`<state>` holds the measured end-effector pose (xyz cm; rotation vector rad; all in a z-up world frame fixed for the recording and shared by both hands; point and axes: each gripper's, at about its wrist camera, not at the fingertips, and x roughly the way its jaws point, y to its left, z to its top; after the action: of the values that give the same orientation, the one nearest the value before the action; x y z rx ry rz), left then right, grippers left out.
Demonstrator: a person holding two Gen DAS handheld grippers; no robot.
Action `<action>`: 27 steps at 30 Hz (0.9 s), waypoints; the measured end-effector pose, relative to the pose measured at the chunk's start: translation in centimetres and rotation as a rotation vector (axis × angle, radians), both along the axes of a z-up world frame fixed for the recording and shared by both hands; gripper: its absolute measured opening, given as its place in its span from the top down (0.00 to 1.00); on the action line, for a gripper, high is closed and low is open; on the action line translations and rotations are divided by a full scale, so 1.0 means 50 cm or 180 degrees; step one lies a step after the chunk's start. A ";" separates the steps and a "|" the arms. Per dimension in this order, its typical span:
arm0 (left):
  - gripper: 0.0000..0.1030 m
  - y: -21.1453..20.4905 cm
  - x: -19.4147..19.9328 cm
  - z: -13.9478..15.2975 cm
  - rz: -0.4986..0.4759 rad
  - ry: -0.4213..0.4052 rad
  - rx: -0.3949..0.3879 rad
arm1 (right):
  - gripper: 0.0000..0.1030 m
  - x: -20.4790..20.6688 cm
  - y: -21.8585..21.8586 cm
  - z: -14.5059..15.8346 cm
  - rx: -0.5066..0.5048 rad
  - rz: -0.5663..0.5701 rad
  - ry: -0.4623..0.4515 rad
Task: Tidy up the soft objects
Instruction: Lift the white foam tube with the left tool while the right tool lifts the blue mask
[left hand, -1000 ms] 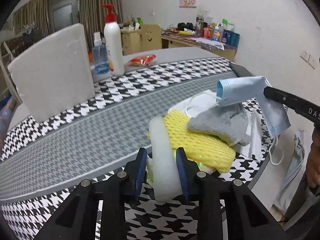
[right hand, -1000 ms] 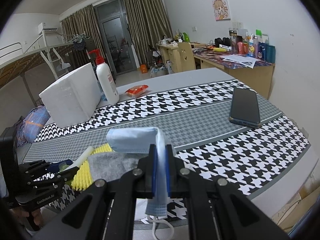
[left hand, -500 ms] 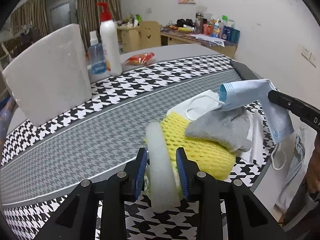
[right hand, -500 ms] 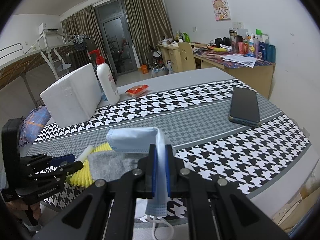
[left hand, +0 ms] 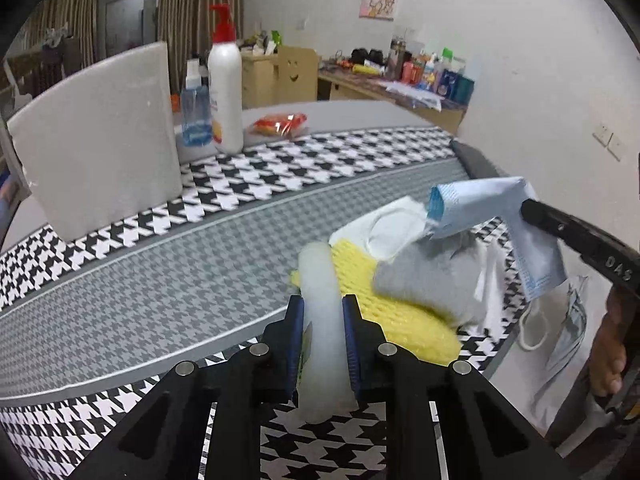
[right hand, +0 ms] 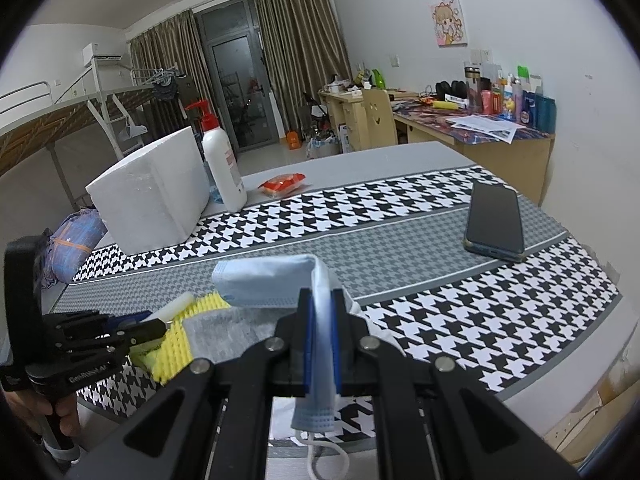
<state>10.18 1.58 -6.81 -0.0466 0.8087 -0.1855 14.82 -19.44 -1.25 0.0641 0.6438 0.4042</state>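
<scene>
One white foam tube (left hand: 320,320) is clamped by the left hand-held gripper (left hand: 323,336), and one blue face mask (right hand: 276,280) by the right hand-held gripper (right hand: 320,332). At 2 o'clock of the tube, one yellow foam net (left hand: 384,316) and one grey cloth (left hand: 432,280) are piled on the counter (left hand: 160,280).

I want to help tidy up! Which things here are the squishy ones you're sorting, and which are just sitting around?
Part of the job:
white foam roll, in the left gripper
blue face mask, in the right gripper
yellow foam net
grey cloth
white mask

Just lying about:
phone
lotion pump bottle
white foam block
orange snack packet
</scene>
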 end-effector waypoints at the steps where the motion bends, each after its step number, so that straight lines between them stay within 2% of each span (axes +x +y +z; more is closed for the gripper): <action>1: 0.80 0.002 -0.004 0.007 0.0000 -0.0047 -0.0031 | 0.90 -0.001 0.001 0.001 0.0000 0.0000 -0.0006; 12: 0.80 0.004 -0.025 0.037 -0.0047 -0.0239 -0.0231 | 0.90 -0.017 0.036 0.001 -0.0070 0.0153 -0.0050; 20: 0.80 0.008 -0.031 0.051 -0.0038 -0.0356 -0.0315 | 0.90 -0.040 0.108 -0.029 -0.0264 0.0522 -0.0013; 27: 0.80 0.009 -0.032 0.083 -0.0029 -0.0493 -0.0368 | 0.90 -0.044 0.137 -0.048 -0.0353 0.0653 0.0056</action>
<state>8.55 2.02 -2.64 -0.1360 0.6433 -0.2414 12.60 -12.58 -3.66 -0.1047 0.6917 0.5653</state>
